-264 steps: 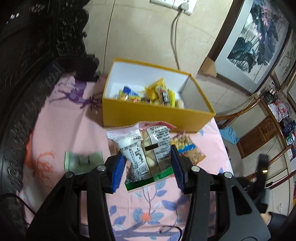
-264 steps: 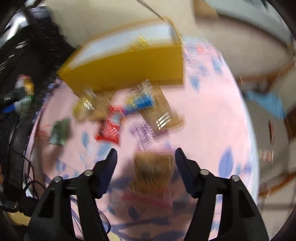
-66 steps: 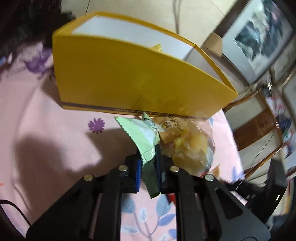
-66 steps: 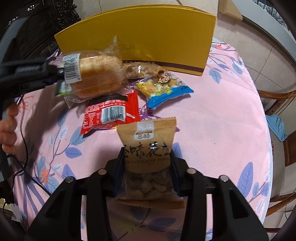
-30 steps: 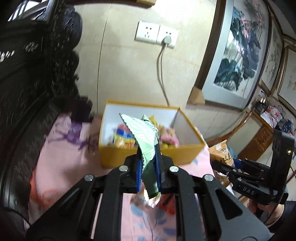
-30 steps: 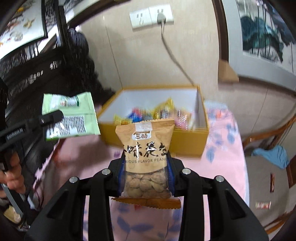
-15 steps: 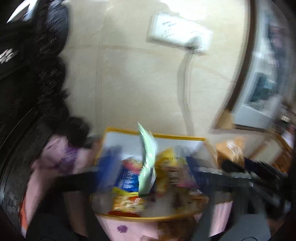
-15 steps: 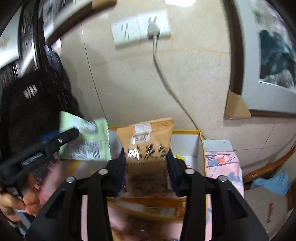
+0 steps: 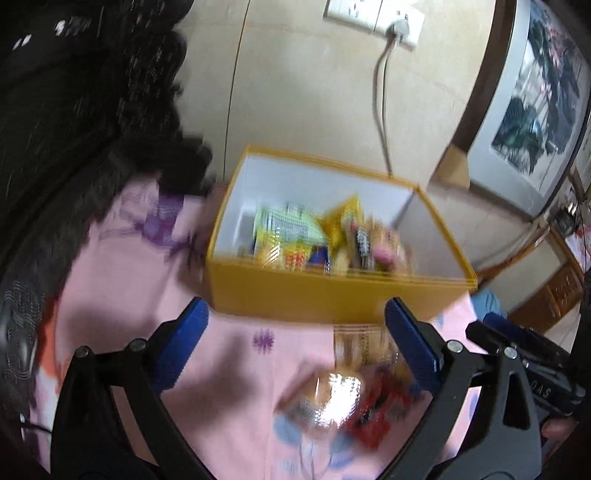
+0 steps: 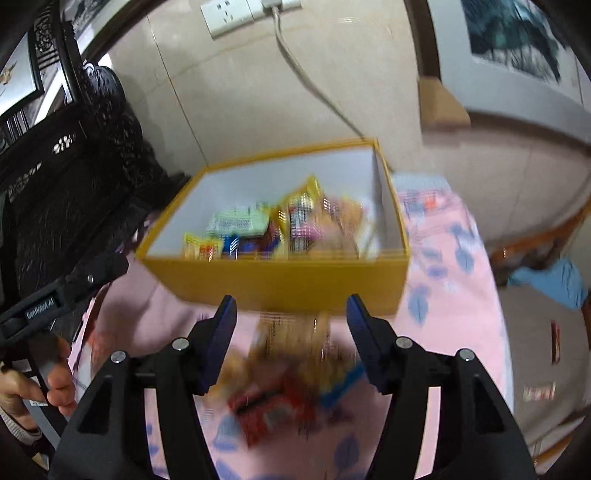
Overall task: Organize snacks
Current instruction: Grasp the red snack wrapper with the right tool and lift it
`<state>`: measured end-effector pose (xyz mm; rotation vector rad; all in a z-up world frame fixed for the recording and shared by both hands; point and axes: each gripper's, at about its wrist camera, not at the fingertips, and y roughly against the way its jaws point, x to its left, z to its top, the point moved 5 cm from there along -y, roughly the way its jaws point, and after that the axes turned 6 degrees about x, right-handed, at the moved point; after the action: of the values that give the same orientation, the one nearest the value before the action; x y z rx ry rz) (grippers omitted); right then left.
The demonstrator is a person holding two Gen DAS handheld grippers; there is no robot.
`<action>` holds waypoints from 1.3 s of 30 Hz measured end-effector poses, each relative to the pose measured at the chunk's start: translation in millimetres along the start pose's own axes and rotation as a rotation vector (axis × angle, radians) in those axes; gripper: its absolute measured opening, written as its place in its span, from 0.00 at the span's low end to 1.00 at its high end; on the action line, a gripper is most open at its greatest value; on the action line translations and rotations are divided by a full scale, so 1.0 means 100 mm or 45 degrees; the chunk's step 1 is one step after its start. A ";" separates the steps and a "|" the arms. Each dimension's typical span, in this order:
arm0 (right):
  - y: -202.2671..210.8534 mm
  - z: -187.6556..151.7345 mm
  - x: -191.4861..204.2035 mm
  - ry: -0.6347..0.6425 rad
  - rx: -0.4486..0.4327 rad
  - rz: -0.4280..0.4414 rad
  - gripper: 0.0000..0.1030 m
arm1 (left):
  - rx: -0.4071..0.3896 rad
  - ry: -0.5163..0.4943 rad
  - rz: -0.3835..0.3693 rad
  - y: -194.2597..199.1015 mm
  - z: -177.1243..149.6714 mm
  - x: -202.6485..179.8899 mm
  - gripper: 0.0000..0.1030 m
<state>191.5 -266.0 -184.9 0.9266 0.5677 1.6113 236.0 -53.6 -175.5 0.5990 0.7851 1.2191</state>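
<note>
Box (image 9: 332, 295) on counter (image 9: 122, 280), at its far edge near the wall. Snack packets (image 9: 317, 240) piled in box, toward its near wall; one flat packet (image 10: 238, 221) lies on the left of the pile. More loose packets (image 10: 280, 384) on counter just before the box. Wall socket (image 10: 236, 14) behind, above.

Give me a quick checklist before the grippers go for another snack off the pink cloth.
1. Left gripper empty, jaws wide: ok.
2. Right gripper empty, jaws just been opening: ok.
3. Green packet lies inside the yellow box: ok.
4. Box has room left: ok.
5. Snacks left on the pink tablecloth, such as the red packet: ok.
6. Sharp view for choosing the next one: not ok, blurred.
</note>
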 end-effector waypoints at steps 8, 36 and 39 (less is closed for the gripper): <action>-0.28 -0.60 0.03 -0.134 0.207 -0.009 0.60 | 0.137 -0.022 0.008 0.19 -0.69 0.06 0.95; -1.06 -0.86 0.46 -0.027 0.294 -0.356 0.45 | 0.143 0.156 0.033 0.51 -0.91 0.55 0.95; -0.93 -0.98 0.36 0.043 0.304 -0.351 0.44 | 0.161 0.161 0.023 0.47 -0.92 0.52 0.95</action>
<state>164.0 -196.8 -303.8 0.9506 0.8862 1.3317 142.7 8.3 -205.7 0.6375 0.9704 1.2393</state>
